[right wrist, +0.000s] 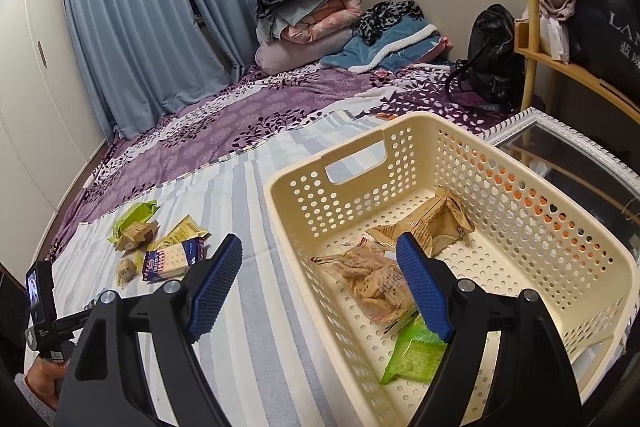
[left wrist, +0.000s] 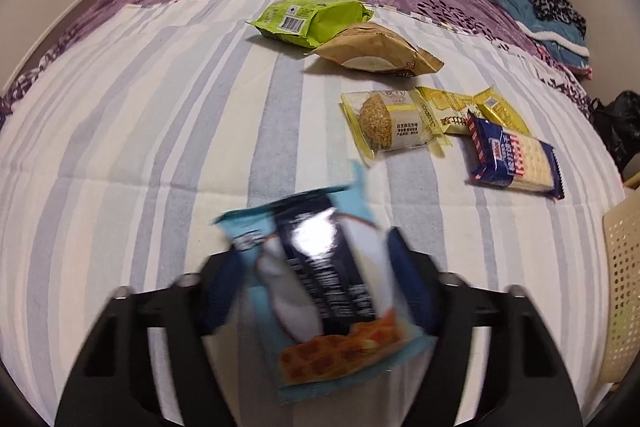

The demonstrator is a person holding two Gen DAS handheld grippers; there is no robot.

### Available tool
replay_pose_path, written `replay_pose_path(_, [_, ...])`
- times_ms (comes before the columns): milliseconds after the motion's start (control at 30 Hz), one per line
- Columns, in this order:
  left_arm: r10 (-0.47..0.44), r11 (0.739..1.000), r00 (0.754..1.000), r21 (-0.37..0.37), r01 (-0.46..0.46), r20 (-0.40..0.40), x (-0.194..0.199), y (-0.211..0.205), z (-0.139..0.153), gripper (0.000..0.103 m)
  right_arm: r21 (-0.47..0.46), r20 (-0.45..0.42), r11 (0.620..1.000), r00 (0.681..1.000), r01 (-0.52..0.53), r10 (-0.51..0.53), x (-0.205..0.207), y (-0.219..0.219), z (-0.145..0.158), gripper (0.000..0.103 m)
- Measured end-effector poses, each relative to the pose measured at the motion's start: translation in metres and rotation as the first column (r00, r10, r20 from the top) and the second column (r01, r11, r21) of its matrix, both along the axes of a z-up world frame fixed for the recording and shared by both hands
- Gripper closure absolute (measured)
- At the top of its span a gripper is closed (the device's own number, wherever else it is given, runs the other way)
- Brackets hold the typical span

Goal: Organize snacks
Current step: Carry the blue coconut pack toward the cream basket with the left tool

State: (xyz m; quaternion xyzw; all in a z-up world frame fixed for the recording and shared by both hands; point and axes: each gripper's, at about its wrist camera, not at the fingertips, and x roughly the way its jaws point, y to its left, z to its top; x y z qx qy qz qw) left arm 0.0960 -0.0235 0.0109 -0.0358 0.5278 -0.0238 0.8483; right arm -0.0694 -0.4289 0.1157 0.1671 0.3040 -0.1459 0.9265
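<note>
My left gripper (left wrist: 320, 267) is shut on a light blue waffle snack packet (left wrist: 324, 291) and holds it above the striped sheet. Ahead on the sheet lie a green packet (left wrist: 308, 19), a brown packet (left wrist: 380, 51), a sesame ball packet (left wrist: 392, 123), a yellow packet (left wrist: 476, 107) and a blue cracker packet (left wrist: 512, 159). My right gripper (right wrist: 320, 287) is open and empty over the near left wall of a cream basket (right wrist: 520, 187). The basket holds a brown packet (right wrist: 432, 223), a clear biscuit packet (right wrist: 372, 283) and a green packet (right wrist: 416, 355).
The snacks lie on a striped sheet (left wrist: 140, 147) over a purple bedspread (right wrist: 240, 123). Folded bedding (right wrist: 312, 19) and a black bag (right wrist: 492, 59) sit at the far end. A framed mirror (right wrist: 560, 147) and wooden shelves (right wrist: 560, 39) stand right of the basket.
</note>
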Motion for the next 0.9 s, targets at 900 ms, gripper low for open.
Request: replay_pose_path(900, [-0.245, 0.968, 0.948, -0.008, 0.252, 0.204, -0.033, -0.074, 0.086, 0.048, -0.005, 0.049, 1.0, 0.999, -0.003, 0.003, -0.019, 0.005, 0.011, 0.024])
